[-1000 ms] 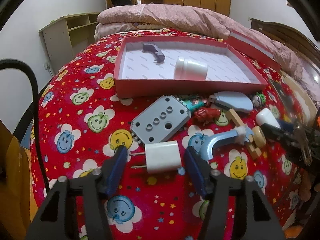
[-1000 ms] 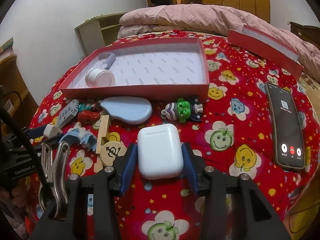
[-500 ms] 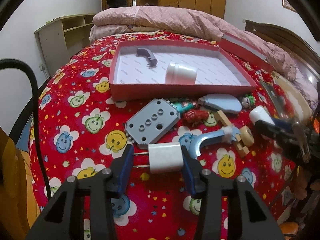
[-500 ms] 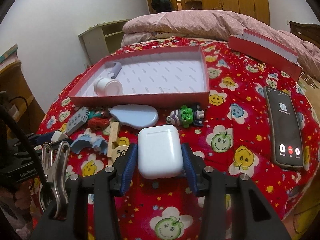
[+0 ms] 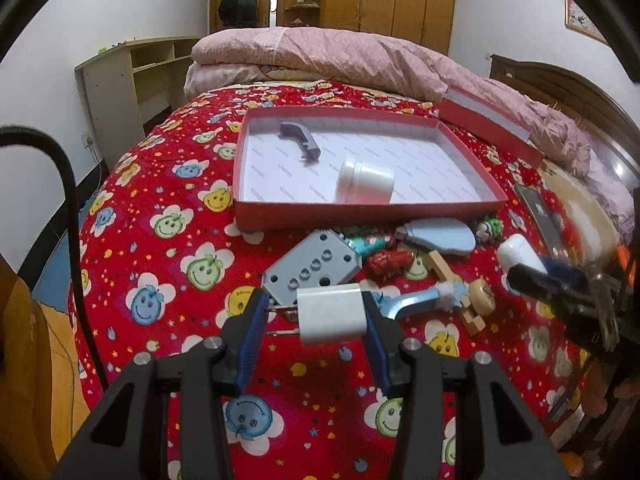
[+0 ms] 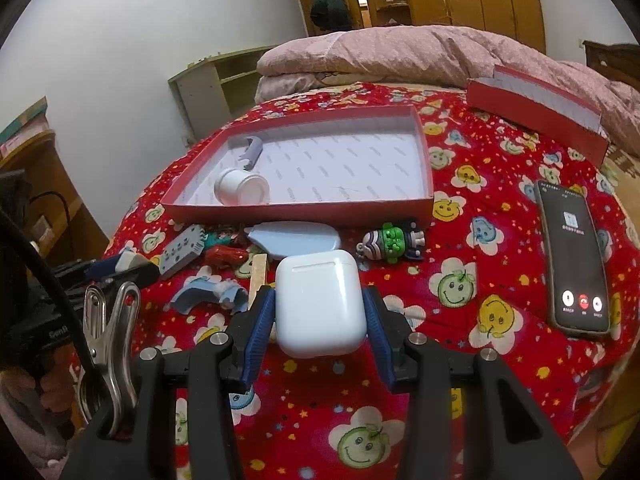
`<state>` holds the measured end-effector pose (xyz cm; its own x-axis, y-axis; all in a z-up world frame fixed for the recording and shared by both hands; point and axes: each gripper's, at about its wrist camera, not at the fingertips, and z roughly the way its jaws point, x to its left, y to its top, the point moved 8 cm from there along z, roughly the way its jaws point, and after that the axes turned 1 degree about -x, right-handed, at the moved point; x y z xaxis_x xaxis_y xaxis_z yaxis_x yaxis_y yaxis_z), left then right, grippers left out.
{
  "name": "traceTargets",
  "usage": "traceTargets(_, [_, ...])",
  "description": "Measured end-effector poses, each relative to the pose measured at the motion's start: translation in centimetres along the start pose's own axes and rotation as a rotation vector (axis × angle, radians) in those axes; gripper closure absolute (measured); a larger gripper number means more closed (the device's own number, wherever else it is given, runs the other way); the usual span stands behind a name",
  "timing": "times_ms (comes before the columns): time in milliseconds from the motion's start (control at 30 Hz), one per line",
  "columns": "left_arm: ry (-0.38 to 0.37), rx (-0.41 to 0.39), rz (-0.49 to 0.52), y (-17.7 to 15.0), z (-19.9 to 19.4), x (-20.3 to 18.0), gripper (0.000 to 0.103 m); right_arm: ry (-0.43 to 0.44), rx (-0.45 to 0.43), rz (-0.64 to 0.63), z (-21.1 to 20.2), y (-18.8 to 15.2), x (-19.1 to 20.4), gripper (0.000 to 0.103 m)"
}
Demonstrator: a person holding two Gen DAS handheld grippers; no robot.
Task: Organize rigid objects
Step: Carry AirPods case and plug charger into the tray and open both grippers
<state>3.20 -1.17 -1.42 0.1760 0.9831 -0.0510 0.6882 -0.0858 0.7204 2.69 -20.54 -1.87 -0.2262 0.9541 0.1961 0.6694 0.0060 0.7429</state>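
**Two tools, each closed on a white item over the bed**

Two white items are gripped above the red smiley-print bedspread point(image 5: 168, 264). The left tool point(image 5: 316, 314) has just closed its jaws; the white plug adapter point(image 5: 332, 312) sits between them, one pad against its body and the other at the tips of its prongs. The right tool point(image 6: 320, 308) clamps the white earbud case point(image 6: 322, 300) on both sides.

Readable writing is scarce. The phone point(image 6: 572, 260) lying face up on the bedspread shows a call screen with round buttons, its text too small to read. The red box point(image 6: 304, 210) has a white lining with a repeated printed word, also illegible. A partial "Gen" label shows on the black body at the left edge of the right wrist view.

Inside the box lie a white jar point(image 5: 366, 182) on its side and a grey curved part point(image 5: 300, 140). Just in front of the box are a grey block with holes point(image 5: 312, 270), a pale blue oval piece point(image 6: 296, 236) and a green-headed figure point(image 6: 394, 240). The box lid point(image 6: 536, 108) rests against a pink quilt point(image 5: 320, 52). Wooden wardrobes and an open shelf unit point(image 5: 132, 80) stand by white walls.
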Motion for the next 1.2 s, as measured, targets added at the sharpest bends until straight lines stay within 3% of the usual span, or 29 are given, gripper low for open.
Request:
traceTargets(333, [-0.004,-0.018,-0.009,2.5,0.0,0.3,0.055,0.005,-0.001,-0.023,-0.1,1.1,0.6,0.058])
traceTargets(667, [-0.005,-0.054,0.0,7.2,0.8,0.4,0.055,0.02,-0.003,-0.043,0.3,4.3,0.5,0.058])
traceTargets(1200, [0.001,-0.024,-0.004,12.3,6.6,1.2,0.055,-0.006,0.024,-0.026,5.4,10.6,-1.5,0.058])
